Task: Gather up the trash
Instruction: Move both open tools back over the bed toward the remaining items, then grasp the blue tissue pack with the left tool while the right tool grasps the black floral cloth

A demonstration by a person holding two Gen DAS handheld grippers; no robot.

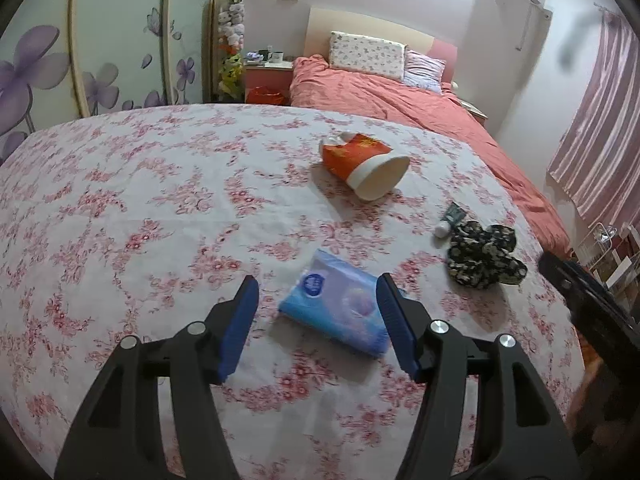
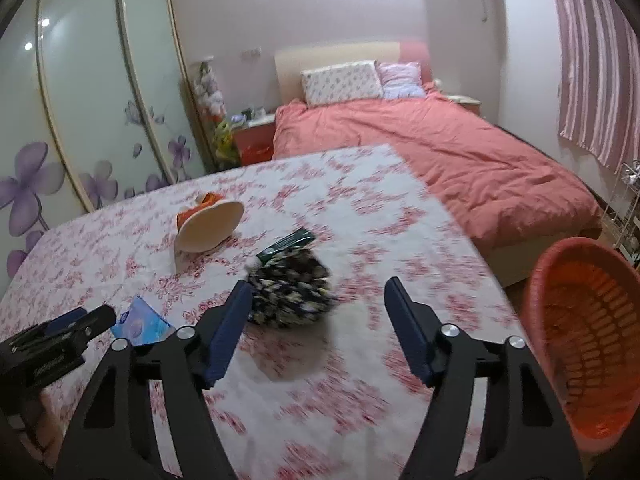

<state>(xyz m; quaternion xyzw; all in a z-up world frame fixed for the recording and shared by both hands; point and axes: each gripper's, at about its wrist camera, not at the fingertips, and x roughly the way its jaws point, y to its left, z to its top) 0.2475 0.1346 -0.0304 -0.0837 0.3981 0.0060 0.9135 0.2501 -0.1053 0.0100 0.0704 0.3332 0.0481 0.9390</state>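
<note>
On the floral tablecloth [image 1: 120,200] lie a blue tissue pack [image 1: 340,308], a tipped orange-and-white paper cup [image 1: 366,162], a green tube [image 1: 450,220] and a dark floral cloth bundle [image 1: 482,256]. My left gripper [image 1: 316,312] is open, its fingers either side of the tissue pack, just above it. My right gripper [image 2: 320,312] is open and empty, with the cloth bundle [image 2: 292,292] beside its left finger. The cup [image 2: 208,224], tube [image 2: 286,244] and tissue pack [image 2: 140,322] also show in the right wrist view. A red plastic basket [image 2: 584,332] stands at the table's right edge.
A bed with a coral duvet [image 2: 440,152] lies behind the table. A wardrobe with flower-printed doors [image 1: 100,48] fills the left wall. A nightstand [image 1: 268,72] and a striped curtain [image 2: 592,60] flank the bed. The left gripper body [image 2: 52,344] shows at lower left in the right wrist view.
</note>
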